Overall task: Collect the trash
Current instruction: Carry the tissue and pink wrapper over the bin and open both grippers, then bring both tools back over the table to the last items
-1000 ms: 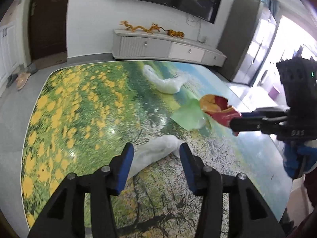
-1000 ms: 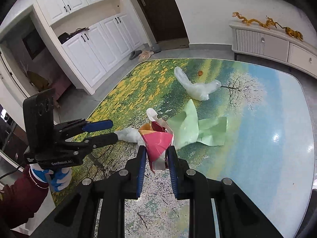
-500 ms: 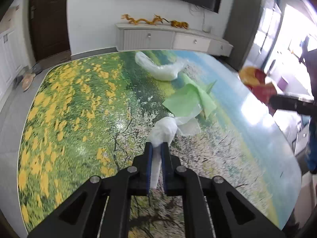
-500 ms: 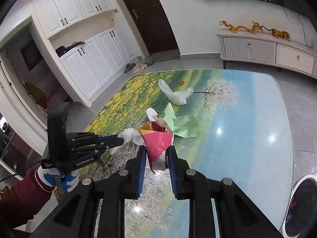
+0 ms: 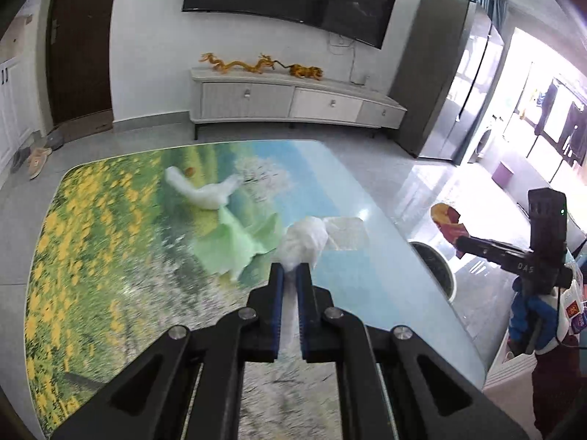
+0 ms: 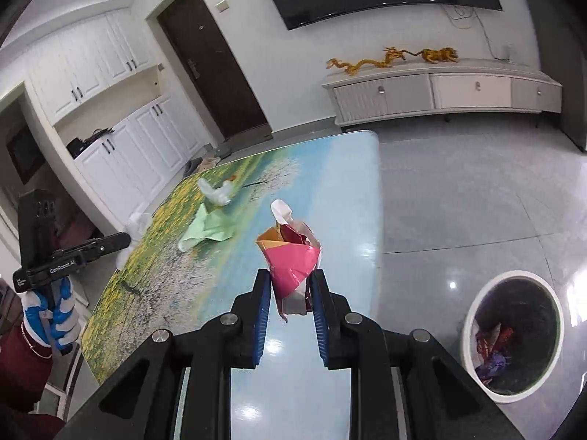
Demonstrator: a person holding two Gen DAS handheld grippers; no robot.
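My left gripper is shut on a crumpled white tissue and holds it above the picture-printed table. My right gripper is shut on a red and orange snack wrapper, held above the table's right edge; it also shows in the left wrist view. A white trash bin with wrappers inside stands on the floor to the right of the table, partly seen in the left wrist view. A green paper and a white plastic bag lie on the table.
A small orange scrap lies by the white bag. A white TV cabinet stands against the far wall. White cupboards and a dark door are on the left. Grey tile floor surrounds the table.
My left gripper has closed on the white tissue and lifted it off the table. My right gripper has carried the wrapper rightward, past the table edge toward the bin.
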